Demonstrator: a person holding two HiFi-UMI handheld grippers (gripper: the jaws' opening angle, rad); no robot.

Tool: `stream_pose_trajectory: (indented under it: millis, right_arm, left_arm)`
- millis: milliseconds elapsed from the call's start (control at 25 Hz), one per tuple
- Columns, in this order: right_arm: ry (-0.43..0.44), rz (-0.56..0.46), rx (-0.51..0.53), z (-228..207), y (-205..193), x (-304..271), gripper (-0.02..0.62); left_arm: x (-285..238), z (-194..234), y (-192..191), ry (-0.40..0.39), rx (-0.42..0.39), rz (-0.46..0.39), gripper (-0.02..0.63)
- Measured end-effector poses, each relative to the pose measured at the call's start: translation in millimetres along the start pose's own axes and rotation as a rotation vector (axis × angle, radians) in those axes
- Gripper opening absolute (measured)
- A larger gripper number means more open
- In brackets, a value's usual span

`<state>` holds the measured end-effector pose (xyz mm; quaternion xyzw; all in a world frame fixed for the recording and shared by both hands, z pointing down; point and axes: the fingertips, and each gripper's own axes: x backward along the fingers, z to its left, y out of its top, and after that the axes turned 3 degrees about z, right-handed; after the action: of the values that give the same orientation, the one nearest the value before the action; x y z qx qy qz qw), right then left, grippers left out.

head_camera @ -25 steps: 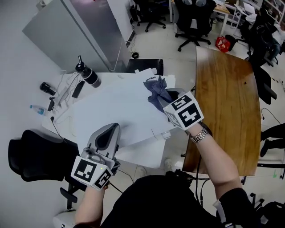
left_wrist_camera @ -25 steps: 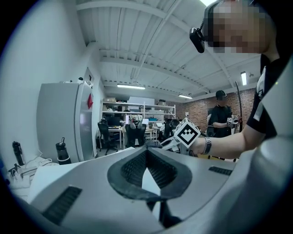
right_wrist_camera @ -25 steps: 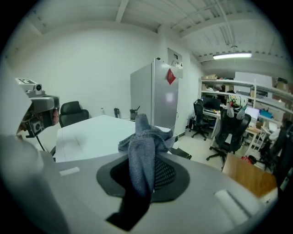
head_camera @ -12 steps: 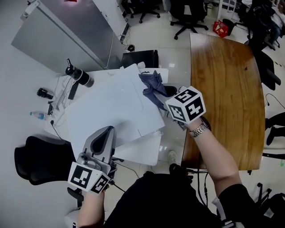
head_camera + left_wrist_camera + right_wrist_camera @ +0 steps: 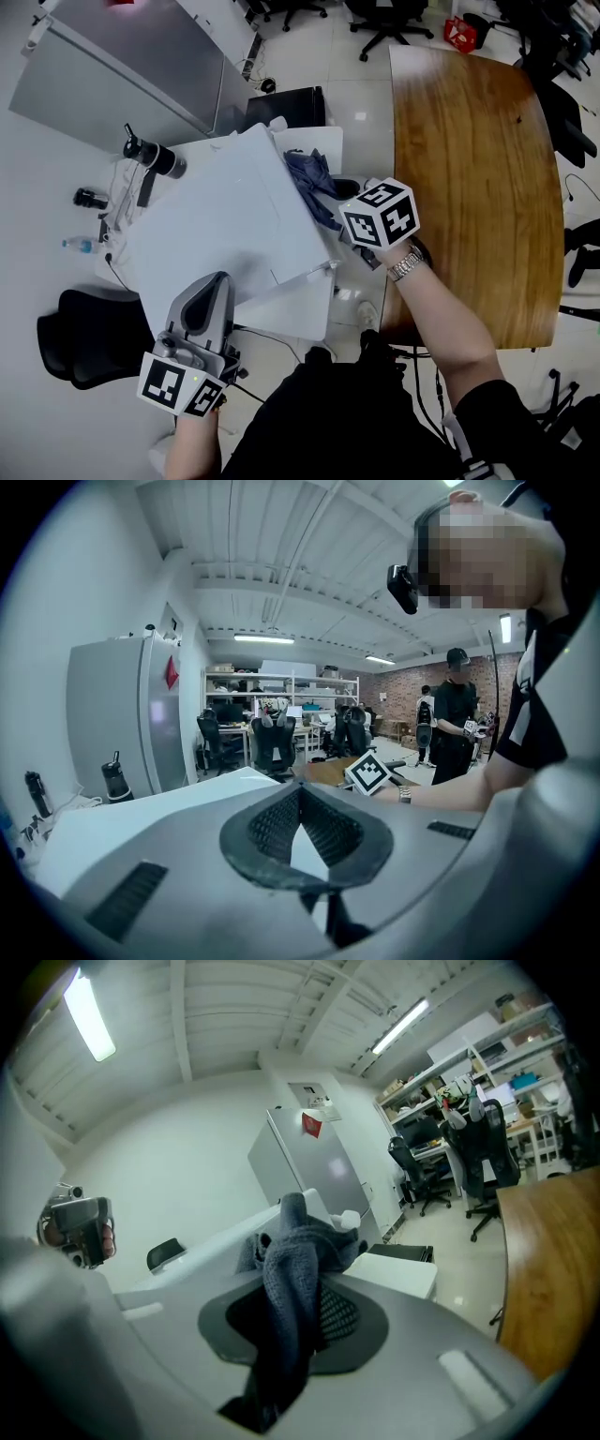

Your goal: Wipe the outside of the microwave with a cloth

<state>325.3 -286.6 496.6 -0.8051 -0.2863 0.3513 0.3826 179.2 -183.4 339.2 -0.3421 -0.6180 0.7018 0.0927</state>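
The white microwave (image 5: 220,225) stands on a white table (image 5: 295,309) in the head view. My right gripper (image 5: 330,199) is shut on a crumpled blue-grey cloth (image 5: 307,178), which lies against the microwave's right side near its top edge. In the right gripper view the cloth (image 5: 291,1269) bulges up between the jaws of that gripper (image 5: 295,1321) and hangs down in front. My left gripper (image 5: 212,283) is shut and holds nothing, at the microwave's near left corner. In the left gripper view its jaws (image 5: 302,832) meet with only the white top (image 5: 141,808) beyond them.
A black bottle (image 5: 150,155), cables and a small plastic bottle (image 5: 80,244) lie left of the microwave. A grey cabinet (image 5: 112,66) stands behind. A wooden table (image 5: 478,141) runs along the right. A black chair (image 5: 80,342) sits at the near left.
My right gripper has rolled and slid down with the cloth from the microwave's top onto its right side. My left gripper has drawn back toward the person.
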Motion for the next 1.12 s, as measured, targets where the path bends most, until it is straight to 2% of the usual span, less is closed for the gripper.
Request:
stream_pose_trajectory:
  millis: [440, 1120]
  right_arm:
    - [-0.035, 0.088, -0.030, -30, -50, -24, 0.066]
    - [-0.128, 0.236, -0.026, -66, -107, -50, 0.064]
  left_arm:
    - [0, -6, -12, 0.018, 0.009, 0.027, 0.002]
    - [18, -4, -25, 0.069, 0.029, 0.045, 0.002]
